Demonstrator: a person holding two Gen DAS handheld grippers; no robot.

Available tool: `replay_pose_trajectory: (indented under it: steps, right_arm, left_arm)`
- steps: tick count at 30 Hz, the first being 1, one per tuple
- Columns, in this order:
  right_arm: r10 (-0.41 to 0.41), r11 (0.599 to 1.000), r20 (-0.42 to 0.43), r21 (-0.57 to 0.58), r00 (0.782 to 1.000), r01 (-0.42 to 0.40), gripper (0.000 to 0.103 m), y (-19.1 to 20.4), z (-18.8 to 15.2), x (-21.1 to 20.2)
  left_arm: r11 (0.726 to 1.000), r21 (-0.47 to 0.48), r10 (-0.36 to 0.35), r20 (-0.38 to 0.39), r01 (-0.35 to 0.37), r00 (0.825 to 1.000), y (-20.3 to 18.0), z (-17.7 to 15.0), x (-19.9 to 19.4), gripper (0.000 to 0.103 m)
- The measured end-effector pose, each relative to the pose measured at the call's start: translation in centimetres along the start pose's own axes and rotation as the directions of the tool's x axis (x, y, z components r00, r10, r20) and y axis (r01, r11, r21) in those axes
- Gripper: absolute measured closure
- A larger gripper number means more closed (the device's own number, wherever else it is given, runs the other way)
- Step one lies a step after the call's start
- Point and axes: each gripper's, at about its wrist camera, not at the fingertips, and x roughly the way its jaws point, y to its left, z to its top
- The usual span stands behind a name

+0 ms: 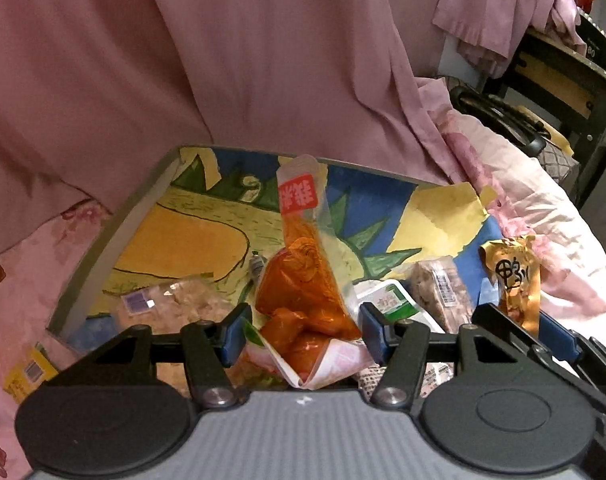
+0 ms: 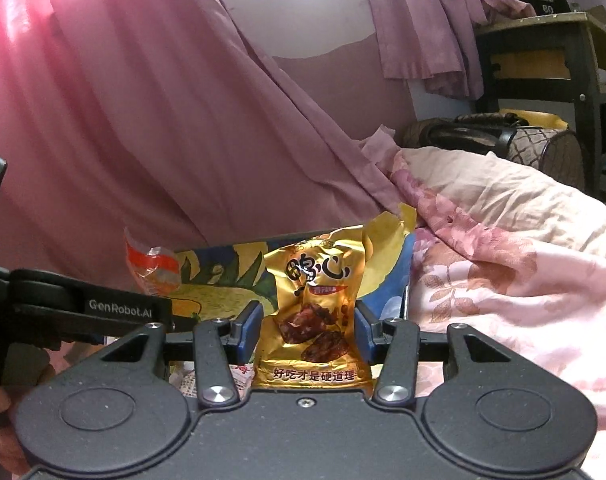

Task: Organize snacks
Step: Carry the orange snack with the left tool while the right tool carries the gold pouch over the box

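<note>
The painted tray [image 1: 151,216] serves as the landmark: its near edge is hidden behind the left gripper [image 1: 303,330] body, and the small packets at that near edge — a white-and-green one [image 1: 387,300] among them — are partly covered, their print too small to read. At the tray's right edge, the gold packet [image 1: 515,276] has its lower end hidden behind the right gripper [image 1: 543,328]. Off the tray's near left corner, a yellow packet [image 1: 27,372] is partly covered by the gripper body — its label is illegible.

The clear plastic snack pouch [image 1: 307,280] shows orange contents and a red label with white characters. The shiny foil snack packet [image 2: 319,312] is gold with black characters and brown pictured pieces. The flat painted board [image 1: 207,232] carries yellow, blue and green shapes outlined in black. The draped fabric curtain [image 1: 223,60] is plain mauve-pink; the rumpled bed quilt [image 2: 503,272] is pale pink with darker rose flowers.
</note>
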Motion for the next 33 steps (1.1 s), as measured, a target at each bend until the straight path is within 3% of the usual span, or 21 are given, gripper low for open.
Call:
replay_pose_trajectory:
  steps: [18, 33]
  right_arm:
    - [-0.023, 0.998, -0.050, -0.060, 0.999, 0.020, 0.044, 0.3, -0.8, 1.4]
    - [-0.035, 0.999, -0.041, -0.029, 0.999, 0.034, 0.029, -0.3, -0.8, 1.4]
  left_arm:
    - [0.999, -0.042, 0.034, -0.007, -0.035, 0.999, 0.1, -0.2, 0.9, 0.029]
    - [0.995, -0.075, 0.062, 0.055, -0.057, 0.997, 0.9, -0.1, -0.4, 0.009]
